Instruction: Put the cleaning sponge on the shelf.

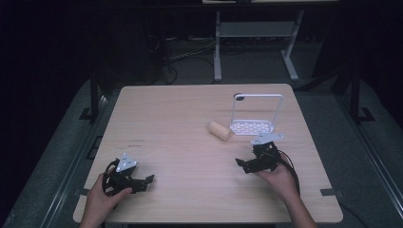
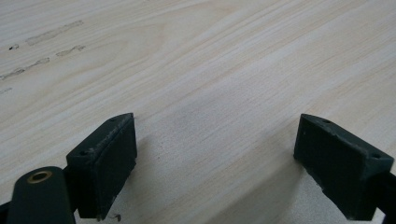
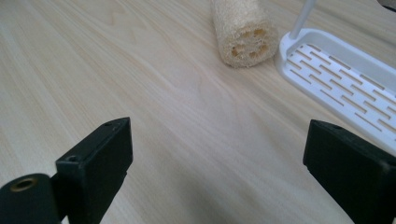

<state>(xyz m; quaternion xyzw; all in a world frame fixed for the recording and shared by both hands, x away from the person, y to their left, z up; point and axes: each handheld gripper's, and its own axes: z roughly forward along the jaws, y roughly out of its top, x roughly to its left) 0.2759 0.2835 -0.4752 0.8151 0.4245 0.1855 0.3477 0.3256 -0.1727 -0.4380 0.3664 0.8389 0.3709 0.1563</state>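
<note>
One loofah (image 3: 243,28), one rack (image 3: 345,88), two tongs.

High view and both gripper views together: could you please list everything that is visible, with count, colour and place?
Table: one, light wood grain, centre of the high view.
Loofah roll: one, pale tan, lying on its side on the table, at the rack's left end.
Rack: one, white plastic, slotted base with an upright hoop handle, far right part of the table.
Frame legs: grey metal, on the floor beyond the table.
Cables: dark, on the floor behind the table.
Left gripper: one, black, jaws open, near left of the table.
Right gripper: one, black, jaws open, near the rack, facing the loofah roll.
Hands: two, each holding a gripper.
</note>
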